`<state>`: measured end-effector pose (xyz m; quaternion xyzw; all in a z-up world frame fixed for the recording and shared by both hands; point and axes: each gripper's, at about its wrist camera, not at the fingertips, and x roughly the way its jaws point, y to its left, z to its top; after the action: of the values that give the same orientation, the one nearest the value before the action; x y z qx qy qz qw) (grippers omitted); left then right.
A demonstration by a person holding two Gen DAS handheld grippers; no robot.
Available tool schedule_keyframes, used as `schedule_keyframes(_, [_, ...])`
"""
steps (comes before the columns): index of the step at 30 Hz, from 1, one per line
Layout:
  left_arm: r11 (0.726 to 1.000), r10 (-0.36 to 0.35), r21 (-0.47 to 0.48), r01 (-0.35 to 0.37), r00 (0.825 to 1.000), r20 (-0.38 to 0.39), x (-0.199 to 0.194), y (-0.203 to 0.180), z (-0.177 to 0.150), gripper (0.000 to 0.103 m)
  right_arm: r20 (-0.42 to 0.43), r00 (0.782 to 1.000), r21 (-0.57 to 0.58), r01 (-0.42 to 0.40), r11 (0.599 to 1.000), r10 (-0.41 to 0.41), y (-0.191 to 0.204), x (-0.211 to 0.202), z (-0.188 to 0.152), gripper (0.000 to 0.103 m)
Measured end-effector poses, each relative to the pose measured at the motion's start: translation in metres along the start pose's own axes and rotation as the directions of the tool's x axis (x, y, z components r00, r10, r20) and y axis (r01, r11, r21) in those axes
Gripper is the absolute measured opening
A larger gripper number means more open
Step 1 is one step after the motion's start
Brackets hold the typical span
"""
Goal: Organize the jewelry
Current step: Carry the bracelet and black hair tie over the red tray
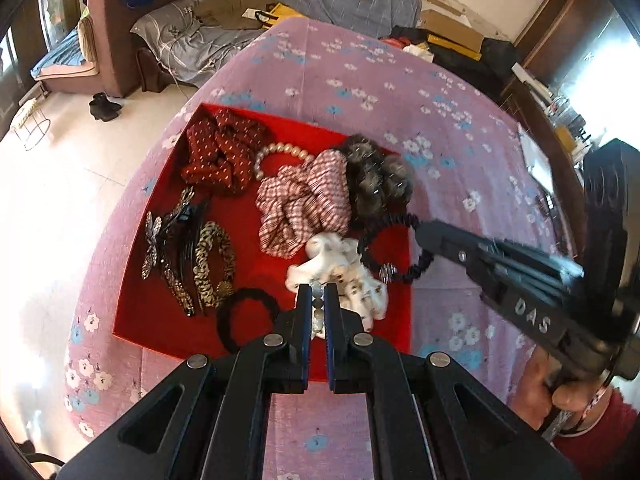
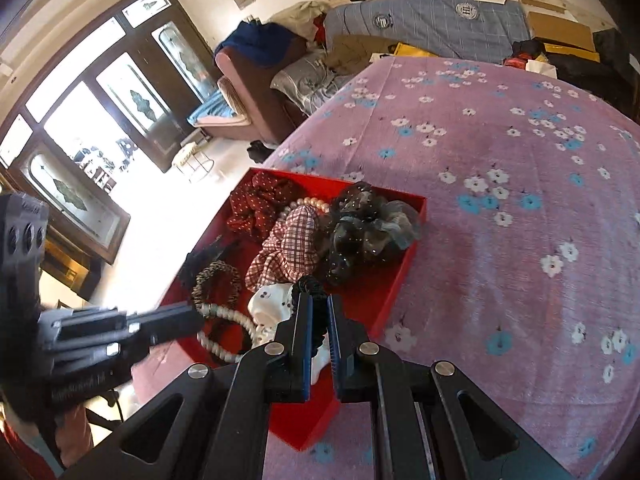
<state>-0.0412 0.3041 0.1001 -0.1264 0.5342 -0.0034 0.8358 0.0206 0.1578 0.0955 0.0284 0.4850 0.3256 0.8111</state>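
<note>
My left gripper (image 1: 318,300) is pinched on a pale bead bracelet (image 2: 230,330) that dangles over the near edge of the red tray (image 1: 168,320), while my right gripper (image 2: 319,312) is clamped on a black elastic hair tie with a metal charm (image 1: 394,248) at the tray's right edge. Just beyond my fingertips a white scrunchie (image 1: 340,268) lies near the tray's near right corner, with a leopard hair clip (image 1: 214,268) toward the left edge. Farther in sit the pink plaid scrunchie (image 1: 304,204), dark sheer scrunchie (image 2: 360,236), pearl bracelet (image 1: 276,156) and, at the far corner, red dotted scrunchie (image 1: 222,152), all on the floral purple bedspread (image 2: 520,220).
</note>
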Motion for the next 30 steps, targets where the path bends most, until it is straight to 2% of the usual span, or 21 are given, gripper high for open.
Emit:
schedule_keyframes(4, [0.997,0.073,0.037,-0.073,0.997,-0.008,0.012,0.001,-0.005,0.005,-0.026,0.999,0.0,0.031,1.0,-0.031,0.0,0.019,0.005,0.009])
schedule_keyframes(13, [0.98,0.188,0.07,-0.187,0.982,0.001,0.021,0.004,-0.007,0.005,-0.056,0.995,-0.015,0.082,0.997,-0.082,-0.001,0.044,0.016,0.009])
schedule_keyframes(22, [0.975,0.21,0.073,-0.209,0.978,-0.011,0.025,0.004,-0.008,0.005,-0.065,0.993,-0.02,0.095,0.995,-0.096,0.0,0.051,0.018,0.009])
schedule_keyframes(30, [0.975,0.212,0.062,-0.213,0.977,0.018,0.011,0.002,-0.005,0.005,-0.024,0.998,-0.018,0.052,0.999,-0.052,0.007,0.024,0.018,0.009])
